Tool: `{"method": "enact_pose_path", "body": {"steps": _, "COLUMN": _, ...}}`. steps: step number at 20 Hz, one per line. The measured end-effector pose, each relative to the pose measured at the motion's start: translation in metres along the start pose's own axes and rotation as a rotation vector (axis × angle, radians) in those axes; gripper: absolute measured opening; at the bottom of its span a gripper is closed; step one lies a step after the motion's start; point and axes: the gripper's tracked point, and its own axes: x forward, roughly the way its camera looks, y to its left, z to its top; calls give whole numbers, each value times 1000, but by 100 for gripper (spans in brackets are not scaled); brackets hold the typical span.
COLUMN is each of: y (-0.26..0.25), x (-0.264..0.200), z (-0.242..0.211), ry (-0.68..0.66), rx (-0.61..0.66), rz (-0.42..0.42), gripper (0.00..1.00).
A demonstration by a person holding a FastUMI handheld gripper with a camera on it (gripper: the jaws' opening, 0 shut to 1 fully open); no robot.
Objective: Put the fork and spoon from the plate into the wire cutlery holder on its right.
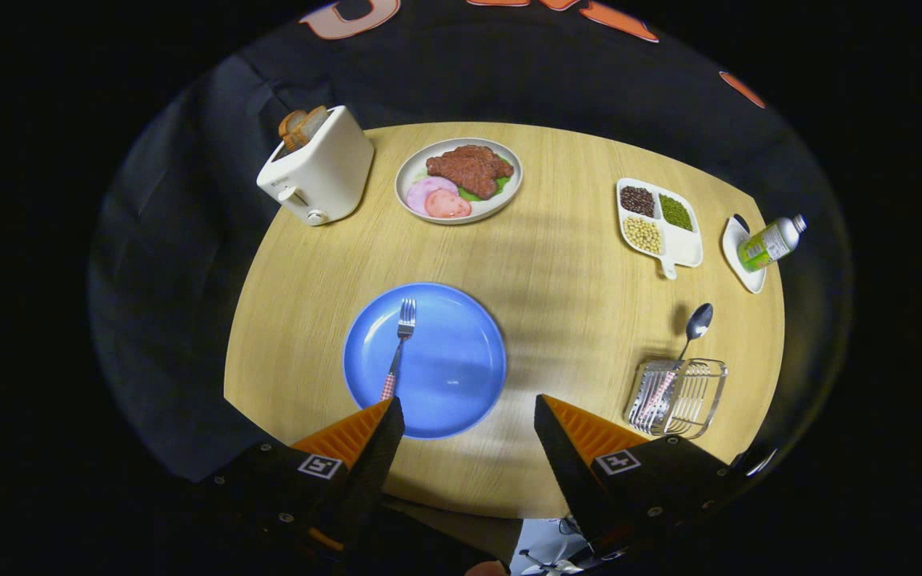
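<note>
On the table (557,264), the fork (398,346) lies just ahead of the gaping claw (469,412).

Bright overhead light falls on the table (557,264); surroundings stay dim; soft banded shadows cross the wood. Fisheye bends the edges; focus is sharp.

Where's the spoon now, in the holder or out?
In: the spoon stands in the wire holder, bowl up. The open gripper holds nothing.
</note>
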Motion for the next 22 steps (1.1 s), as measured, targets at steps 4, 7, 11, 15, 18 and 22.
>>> {"method": "enact_pose_path", "body": {"steps": 4, "y": 38, "x": 26, "z": -7, "ry": 41, "rx": -22, "rz": 27, "gripper": 99}}
{"method": "enact_pose_path", "body": {"steps": 7, "y": 58, "x": 50, "z": -6, "ry": 58, "rx": -46, "rz": 20, "gripper": 99}}
{"method": "enact_pose_path", "body": {"steps": 11, "y": 71, "x": 83, "z": -11, "ry": 98, "rx": -51, "rz": -3, "gripper": 98}}
{"method": "enact_pose_path", "body": {"steps": 15, "y": 78, "x": 104, "z": -21, "ry": 150, "rx": -15, "rz": -13, "gripper": 94}}
{"method": "enact_pose_path", "body": {"steps": 18, "y": 85, "x": 124, "z": -28, "ry": 183, "rx": -4, "rz": -42, "gripper": 89}}
{"method": "enact_pose_path", "body": {"steps": 22, "y": 86, "x": 135, "z": -34, "ry": 199, "rx": 36, "rz": -71, "gripper": 74}}
